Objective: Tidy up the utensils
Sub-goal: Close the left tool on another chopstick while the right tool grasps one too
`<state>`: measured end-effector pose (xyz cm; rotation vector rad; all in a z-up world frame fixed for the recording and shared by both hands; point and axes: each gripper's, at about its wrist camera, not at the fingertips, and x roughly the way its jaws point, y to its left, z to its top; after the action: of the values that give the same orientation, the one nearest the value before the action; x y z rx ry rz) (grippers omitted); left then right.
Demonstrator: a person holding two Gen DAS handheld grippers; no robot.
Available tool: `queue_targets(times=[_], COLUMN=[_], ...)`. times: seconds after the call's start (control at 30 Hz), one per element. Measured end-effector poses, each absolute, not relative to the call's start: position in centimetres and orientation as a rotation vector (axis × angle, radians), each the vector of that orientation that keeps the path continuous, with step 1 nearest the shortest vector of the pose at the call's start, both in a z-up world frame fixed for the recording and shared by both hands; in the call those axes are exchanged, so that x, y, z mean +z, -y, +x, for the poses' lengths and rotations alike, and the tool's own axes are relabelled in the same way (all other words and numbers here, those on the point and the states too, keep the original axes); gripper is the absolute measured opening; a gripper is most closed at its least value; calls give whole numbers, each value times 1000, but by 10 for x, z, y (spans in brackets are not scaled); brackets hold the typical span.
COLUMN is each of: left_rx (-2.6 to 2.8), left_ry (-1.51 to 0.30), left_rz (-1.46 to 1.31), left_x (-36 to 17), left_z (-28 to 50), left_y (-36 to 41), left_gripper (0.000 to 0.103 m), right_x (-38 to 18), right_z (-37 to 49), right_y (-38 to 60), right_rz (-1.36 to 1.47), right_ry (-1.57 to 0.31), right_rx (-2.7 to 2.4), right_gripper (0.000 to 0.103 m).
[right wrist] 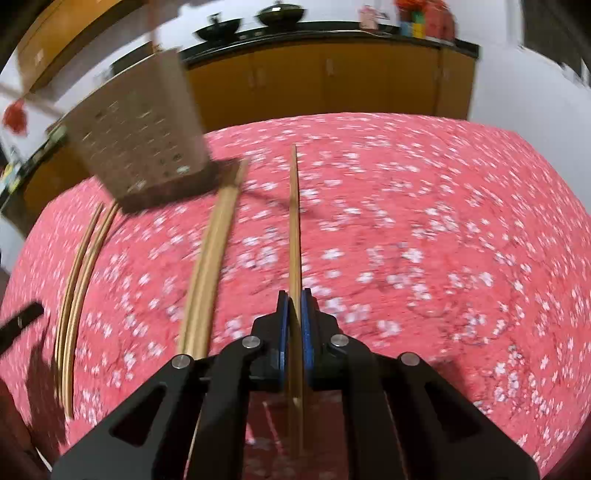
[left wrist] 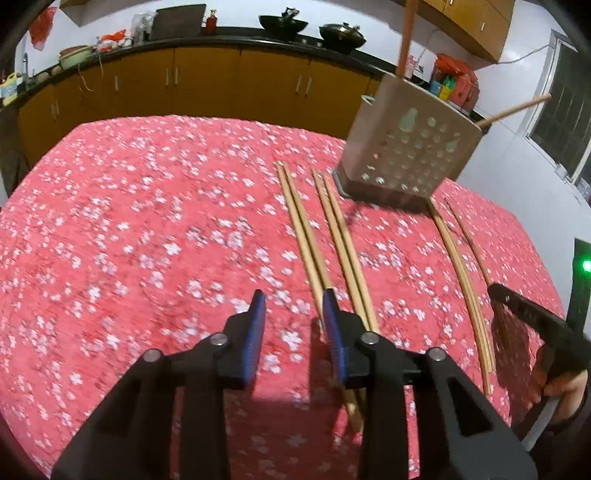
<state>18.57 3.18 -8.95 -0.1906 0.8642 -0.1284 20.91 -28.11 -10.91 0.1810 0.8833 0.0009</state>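
Several wooden chopsticks lie on the red floral tablecloth (left wrist: 129, 229). My left gripper (left wrist: 294, 301) is open and empty, its right finger beside one pair of chopsticks (left wrist: 306, 236); a second pair (left wrist: 343, 243) lies just right of it. My right gripper (right wrist: 294, 301) is shut on a single chopstick (right wrist: 294, 221) that points forward above the cloth. Another pair (right wrist: 210, 258) lies to its left. A perforated metal utensil holder (left wrist: 406, 155) stands at the far side, also in the right wrist view (right wrist: 140, 136), with chopsticks sticking out of its top.
A curved-looking pair of chopsticks (left wrist: 461, 273) lies right of the holder. The right gripper's black body (left wrist: 535, 325) shows at the left view's right edge. Yellow cabinets (left wrist: 207, 81) with woks (left wrist: 284, 24) on the counter stand behind the table.
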Motion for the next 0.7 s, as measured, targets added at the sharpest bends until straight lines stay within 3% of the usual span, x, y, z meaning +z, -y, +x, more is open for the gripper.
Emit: queue_targets(times=[0.27, 0.7], left_rx=[-170, -140], left_ry=[-913, -911], left_rz=[-155, -72], left_x=[-99, -105], left_z=[188, 184], left_y=[-12, 6], left_gripper=[16, 10], right_x=[-109, -108], right_z=[208, 200], right_y=[283, 270], right_rz=[181, 127], right_ry=[-879, -872], right_rx=[-1, 33], right_gripper=[8, 8])
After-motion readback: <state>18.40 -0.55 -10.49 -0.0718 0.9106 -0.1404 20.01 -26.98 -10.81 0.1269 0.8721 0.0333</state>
